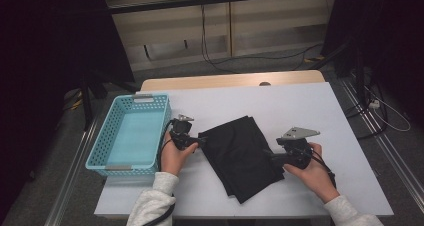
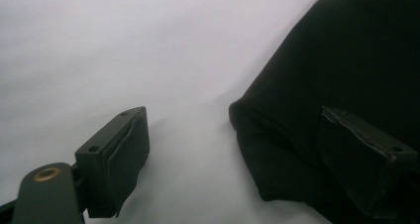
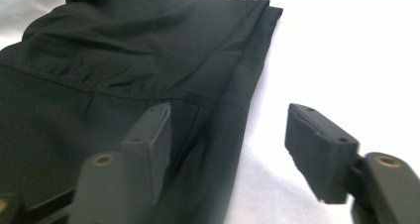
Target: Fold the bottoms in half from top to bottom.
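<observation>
A folded black garment [image 1: 240, 156] lay slantwise on the white table [image 1: 300, 106], between the 2 grippers. The left gripper [image 1: 196, 142] sat at the garment's left edge, its jaws spread; in the left gripper view 1 jaw stood over bare table and the other over the dark cloth [image 2: 337, 85], with the cloth's folded corner in the gap, not pinched. The right gripper [image 1: 268, 157] met the garment's right edge near its near end. In the right gripper view its jaws stood apart, 1 over the cloth [image 3: 124, 50] and 1 over the white surface, the stitched edge running between them; the pads pressed on nothing. Both tools were therefore open and holding nothing.

A light blue slotted basket [image 1: 131, 134] stood at the table's left side, just left of the left hand [image 1: 173, 156]. The right hand [image 1: 314, 172] rested near the table's near right part. Beyond the far edge showed a strip of wooden tabletop [image 1: 230, 79], grey floor with trailing cables [image 1: 250, 58], and pale panelled walls [image 1: 270, 26].
</observation>
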### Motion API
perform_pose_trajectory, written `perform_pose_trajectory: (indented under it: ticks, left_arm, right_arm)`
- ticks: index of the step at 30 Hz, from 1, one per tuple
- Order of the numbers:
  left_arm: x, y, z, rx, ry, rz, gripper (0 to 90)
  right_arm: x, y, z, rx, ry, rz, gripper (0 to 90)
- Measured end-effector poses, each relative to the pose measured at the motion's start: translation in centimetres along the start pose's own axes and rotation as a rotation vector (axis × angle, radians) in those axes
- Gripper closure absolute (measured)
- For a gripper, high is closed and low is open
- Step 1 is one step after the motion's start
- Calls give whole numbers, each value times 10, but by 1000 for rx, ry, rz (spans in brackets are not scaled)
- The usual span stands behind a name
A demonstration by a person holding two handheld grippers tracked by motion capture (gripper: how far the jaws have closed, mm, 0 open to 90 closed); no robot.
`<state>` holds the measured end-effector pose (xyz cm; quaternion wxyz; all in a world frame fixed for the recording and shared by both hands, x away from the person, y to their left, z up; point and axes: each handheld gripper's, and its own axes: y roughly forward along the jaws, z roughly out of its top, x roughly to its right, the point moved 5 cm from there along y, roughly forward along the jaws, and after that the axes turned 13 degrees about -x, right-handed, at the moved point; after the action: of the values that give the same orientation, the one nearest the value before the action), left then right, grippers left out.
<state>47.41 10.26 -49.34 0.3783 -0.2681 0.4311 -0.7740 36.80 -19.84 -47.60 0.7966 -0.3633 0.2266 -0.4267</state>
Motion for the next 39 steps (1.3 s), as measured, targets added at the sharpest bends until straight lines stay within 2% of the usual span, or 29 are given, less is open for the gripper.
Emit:
perform_pose_trajectory:
  ticks: [2, 8, 16, 19, 26, 27, 28, 29, 32, 39]
  left_arm:
    - [1, 0, 0, -7, 23, 11, 149]
    - [5, -2, 1, -31, 19, -11, 291]
    - [4, -4, 3, -47, -13, -19, 444]
    - [2, -4, 4, -53, -27, -32, 502]
    - [3, -5, 3, -62, -24, -71, 612]
    - [4, -5, 3, -57, -41, -92, 641]
    - [4, -5, 3, -51, -55, -108, 706]
    - [4, -4, 3, -49, -55, -114, 725]
    - [5, -4, 4, -59, -65, -132, 772]
    - [6, -4, 6, -62, -74, -137, 809]
  right_arm:
    - [1, -2, 0, 13, 3, -1, 331]
    - [3, -7, -2, 26, 15, -8, 312]
    - [3, -9, -3, 39, 23, -3, 285]
    - [2, -9, -3, 37, 23, -1, 278]
    - [2, -8, -5, 33, 24, -1, 263]
    - [2, -8, -5, 31, 22, -2, 262]
    - [2, -8, -5, 30, 19, -1, 261]
    - [2, -8, -5, 31, 21, 2, 257]
    - [2, -9, -5, 37, 23, 9, 251]
    - [1, -8, -5, 34, 19, 11, 237]
